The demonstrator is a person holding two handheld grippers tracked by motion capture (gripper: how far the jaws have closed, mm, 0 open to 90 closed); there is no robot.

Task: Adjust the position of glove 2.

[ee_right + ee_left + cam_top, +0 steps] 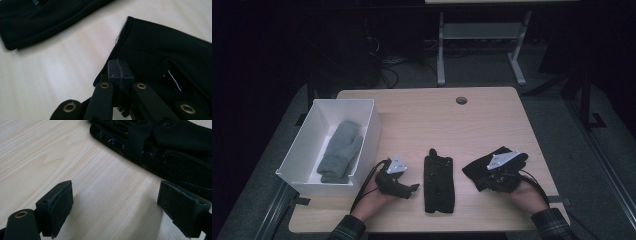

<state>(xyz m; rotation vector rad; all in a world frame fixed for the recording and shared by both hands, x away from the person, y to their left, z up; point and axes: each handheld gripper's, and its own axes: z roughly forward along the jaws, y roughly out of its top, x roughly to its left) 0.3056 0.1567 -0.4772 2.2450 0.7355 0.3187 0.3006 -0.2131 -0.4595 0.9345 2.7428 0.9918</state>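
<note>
In the high view, the right gripper (492, 176) sits at lower right over a black glove (482, 167), mostly hiding it. Its own view shows the jaws pressed together, pinching the glove's edge (150, 50), whose far side is cut off. The left gripper (115, 207), jaws spread and empty, rests beside a second glove (439, 181) at centre. A grey glove (340, 150) lies in the white box (307, 130) at left.

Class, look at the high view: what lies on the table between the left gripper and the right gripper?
A black glove lies flat between the left gripper and the right gripper, with bare wood on either side of it, as the high view shows.
</note>
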